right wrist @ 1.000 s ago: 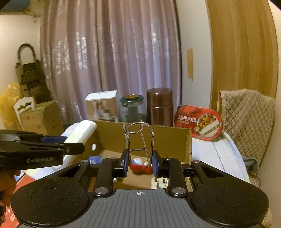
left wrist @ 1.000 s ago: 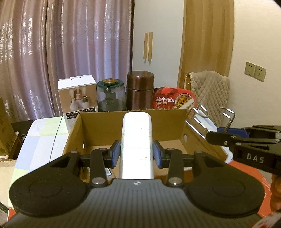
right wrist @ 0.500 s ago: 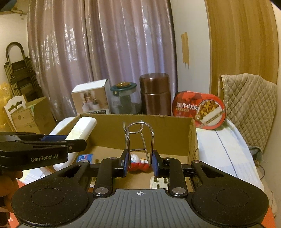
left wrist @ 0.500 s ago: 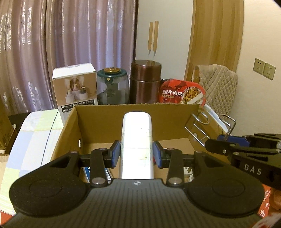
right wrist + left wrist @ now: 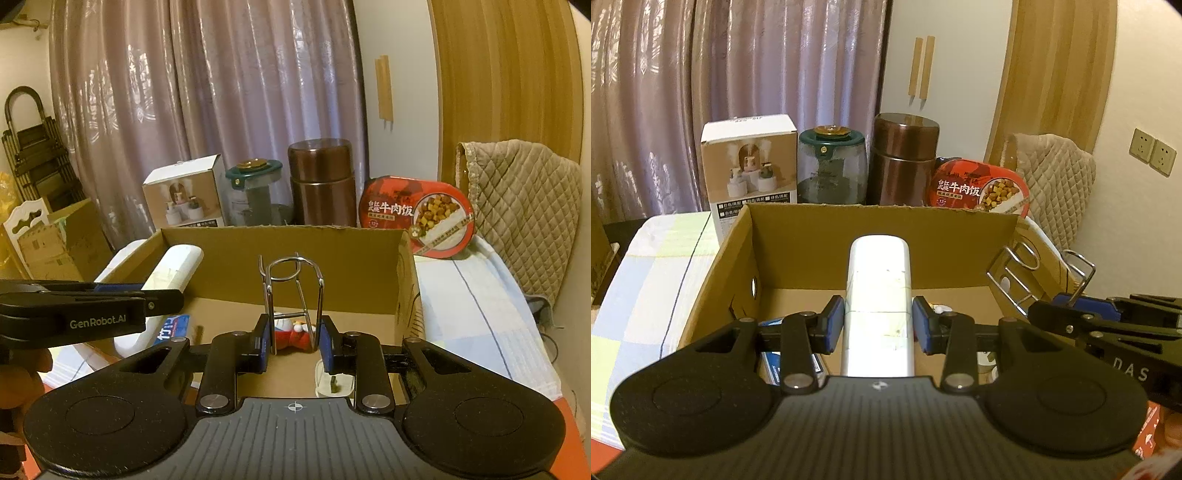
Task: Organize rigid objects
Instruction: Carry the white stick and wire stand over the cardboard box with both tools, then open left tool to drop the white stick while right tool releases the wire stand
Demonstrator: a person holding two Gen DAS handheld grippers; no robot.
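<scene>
My left gripper is shut on a long white case and holds it over the open cardboard box. My right gripper is shut on a chrome wire rack and holds it over the same box, to the right of the left gripper. Inside the box lie a red and white toy figure, a blue packet and a white plug. The rack also shows in the left wrist view.
Behind the box stand a white product box, a green-lidded glass jar, a brown canister and a red meal tub. A quilted cover drapes at the right. Cartons stand at the left.
Both grippers have moved forward and nearer the box with their loads still held. The box looks larger and its floor shows more.
</scene>
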